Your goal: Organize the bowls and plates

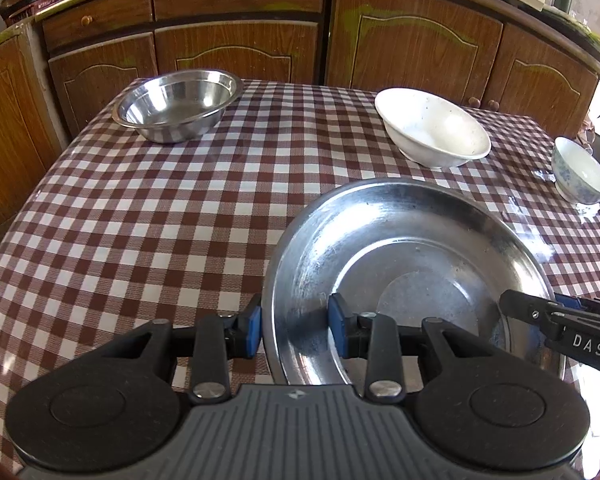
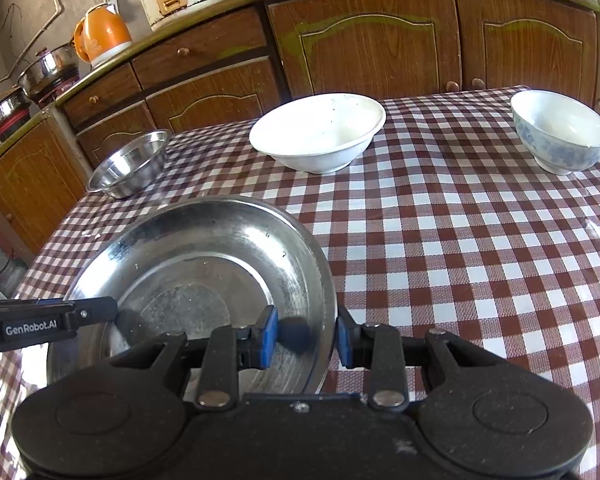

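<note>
Steel plate (image 1: 404, 276): near edge of the checked table (image 1: 140, 208), left gripper (image 1: 294, 328) and right gripper (image 2: 306, 334) each clamped on its rim at opposite sides. Steel bowl (image 1: 176, 106) far left, white bowl (image 1: 434, 130) far centre, patterned bowl (image 2: 560, 134) far right: all apart. Nothing stacked yet; sorting barely begun.

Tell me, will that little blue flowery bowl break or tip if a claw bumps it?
The blue flowery bowl looks like glazed china, so it would likely chip or break if dropped. It stands on a narrow foot, so a push near the rim might tip it. Its glossy surface is probably slippery.
</note>
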